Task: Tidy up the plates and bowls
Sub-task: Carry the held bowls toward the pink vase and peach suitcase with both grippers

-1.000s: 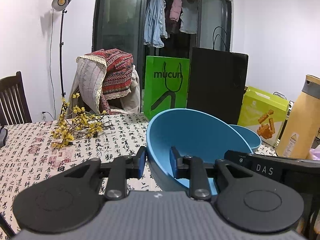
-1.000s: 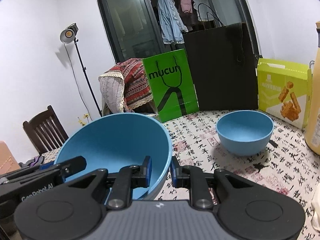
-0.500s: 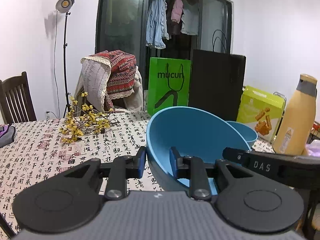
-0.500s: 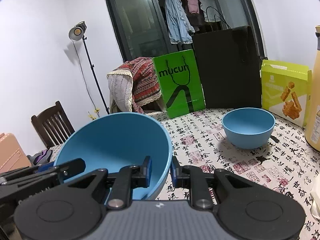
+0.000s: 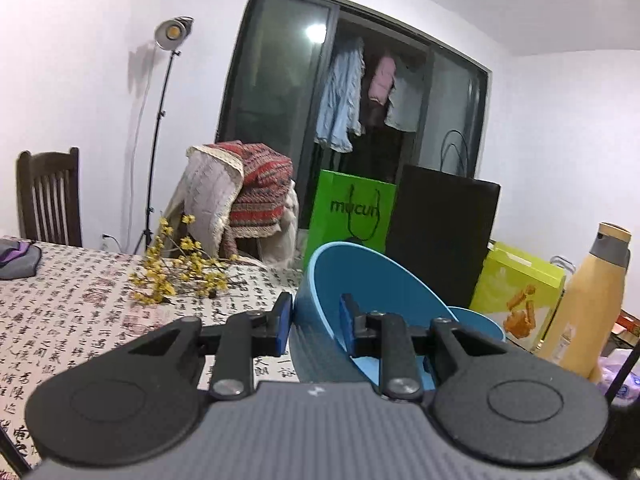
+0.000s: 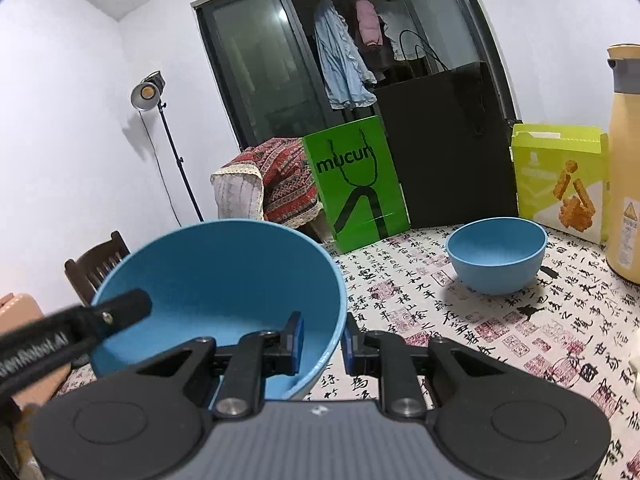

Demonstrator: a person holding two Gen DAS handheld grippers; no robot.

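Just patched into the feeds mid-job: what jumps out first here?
The big blue bowl, pinched at opposite rim edges by the right gripper and left gripper, above the calligraphy tablecloth. A smaller blue bowl sits farther back, with a green bag behind.

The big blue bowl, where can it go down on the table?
Bare cloth lies between the big bowl and the small bowl, in front of the green bag. Crowded near the bottle and snack box.
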